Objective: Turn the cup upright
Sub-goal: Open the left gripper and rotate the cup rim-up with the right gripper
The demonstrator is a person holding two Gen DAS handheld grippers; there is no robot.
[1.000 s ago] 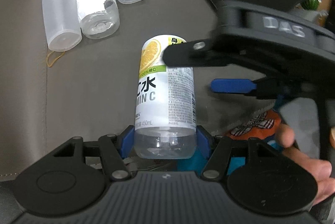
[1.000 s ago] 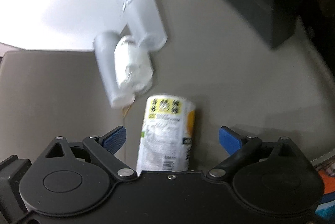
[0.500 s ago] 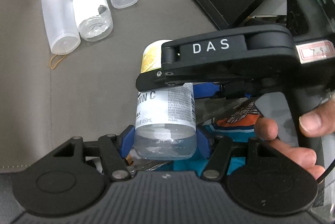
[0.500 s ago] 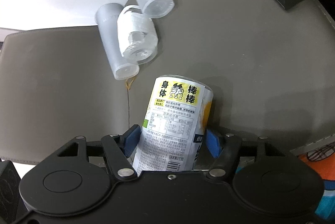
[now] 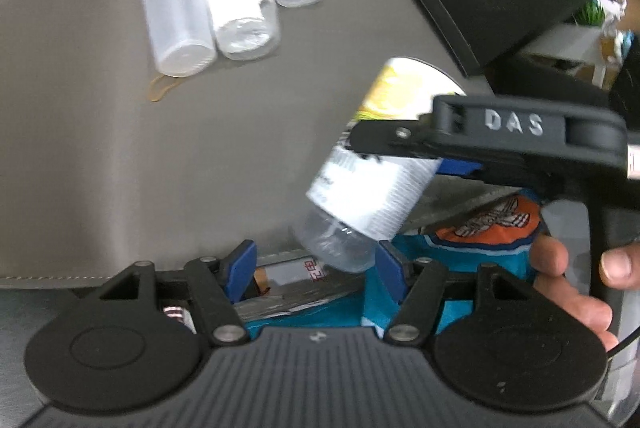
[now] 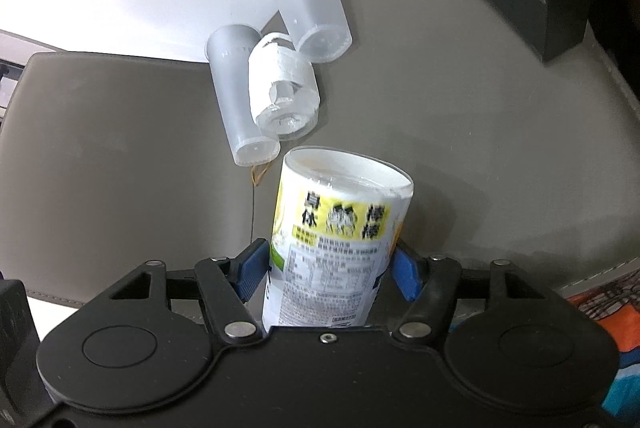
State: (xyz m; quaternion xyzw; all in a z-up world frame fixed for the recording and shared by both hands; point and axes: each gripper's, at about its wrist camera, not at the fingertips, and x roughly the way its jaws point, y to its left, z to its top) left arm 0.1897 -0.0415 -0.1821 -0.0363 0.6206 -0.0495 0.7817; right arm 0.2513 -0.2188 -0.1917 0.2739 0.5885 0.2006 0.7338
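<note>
Right wrist view: right hand-held gripper (image 6: 328, 270) clamps labelled cup (image 6: 336, 232) mid-tilt, left hand-held gripper (image 5: 316, 268) spread, releasing base; one-sided hold risks slip onto tabletop (image 6: 120, 168).

Grey-brown leather-look mat (image 6: 120, 156) with stitched edge. On it, far side: tall frosted cup (image 6: 240, 108), white-wrapped clear cup (image 6: 282, 96), wider frosted cup (image 6: 308, 0), clustered, touching. Small rubber band (image 5: 160, 89) just beside tall cup.
</note>
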